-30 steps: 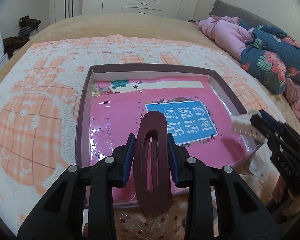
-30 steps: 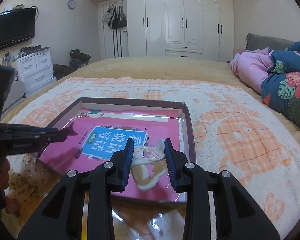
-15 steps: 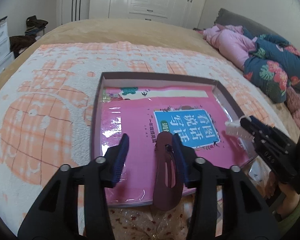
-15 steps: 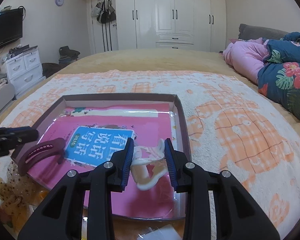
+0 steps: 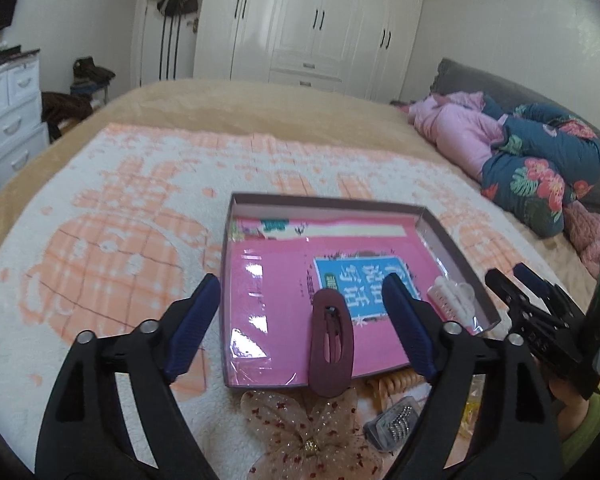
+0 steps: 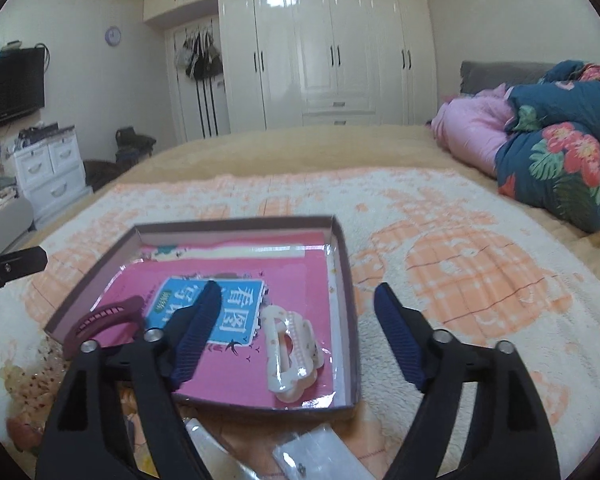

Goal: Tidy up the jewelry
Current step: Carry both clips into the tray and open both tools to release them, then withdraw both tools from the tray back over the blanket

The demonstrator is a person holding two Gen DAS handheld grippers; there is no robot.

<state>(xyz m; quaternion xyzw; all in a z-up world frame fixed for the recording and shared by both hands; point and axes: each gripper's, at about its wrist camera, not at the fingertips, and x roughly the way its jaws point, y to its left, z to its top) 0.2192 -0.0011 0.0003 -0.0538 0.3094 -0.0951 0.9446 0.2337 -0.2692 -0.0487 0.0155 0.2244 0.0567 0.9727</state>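
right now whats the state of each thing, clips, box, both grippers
left gripper: jaws just opened wide, holding nothing
right gripper: jaws just opened wide, holding nothing
maroon hair clip: released, lying over the box's near edge
white claw clip: released, lying in the box
shallow box: open, pink book inside
sheer bow: outside the box

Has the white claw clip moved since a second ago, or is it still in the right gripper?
Yes. The white claw clip now lies in the box's near right corner; the right gripper, whose jaws have just been opening, no longer clamps it.
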